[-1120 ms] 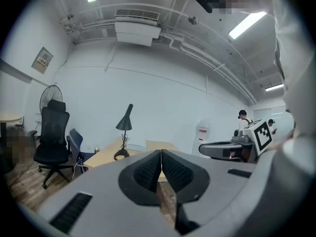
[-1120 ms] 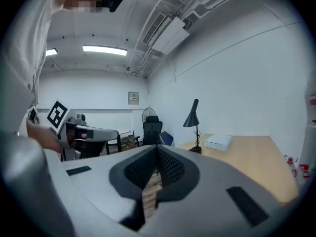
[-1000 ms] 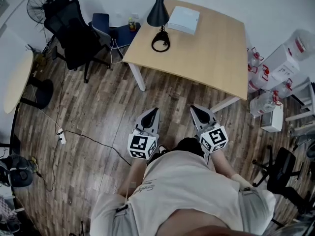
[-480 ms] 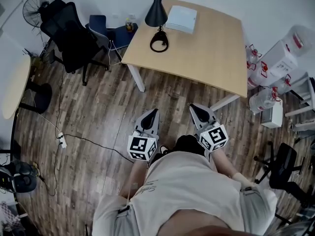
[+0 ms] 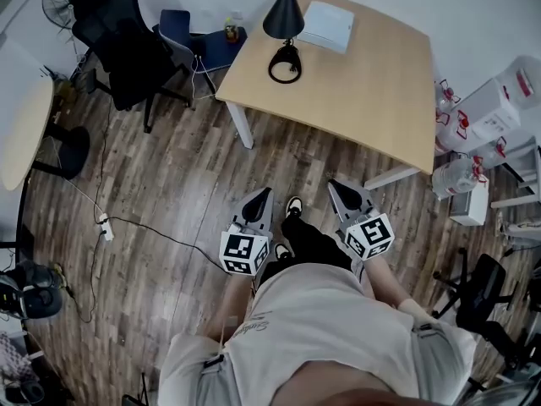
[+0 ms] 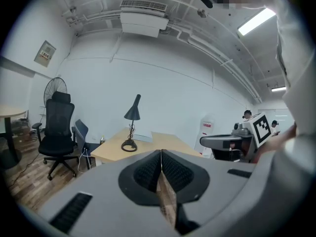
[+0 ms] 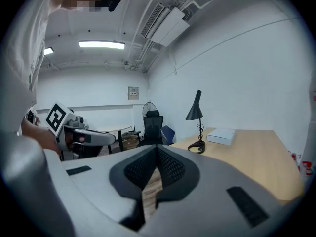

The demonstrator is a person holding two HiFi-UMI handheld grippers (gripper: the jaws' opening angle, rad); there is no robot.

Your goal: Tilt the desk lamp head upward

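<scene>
The black desk lamp (image 5: 284, 17) stands at the far left corner of the wooden table (image 5: 372, 100), its cone head pointing down over its ring base (image 5: 285, 63). Both grippers are held low in front of the person, well short of the table. My left gripper (image 5: 265, 193) is shut and holds nothing, and so is my right gripper (image 5: 333, 185). In the left gripper view the lamp (image 6: 132, 113) shows far beyond the shut left gripper (image 6: 161, 154). In the right gripper view the lamp (image 7: 194, 112) stands to the right beyond the shut right gripper (image 7: 157, 149).
A white box (image 5: 327, 26) lies on the table beside the lamp. A black office chair (image 5: 127, 45) and a blue chair (image 5: 182, 39) stand left of the table. A power strip with cable (image 5: 106, 227) lies on the wood floor. Water bottles (image 5: 461, 176) stand at the right.
The person has stepped toward the table; a shoe now shows between the grippers. Both grippers stay shut and held side by side.
</scene>
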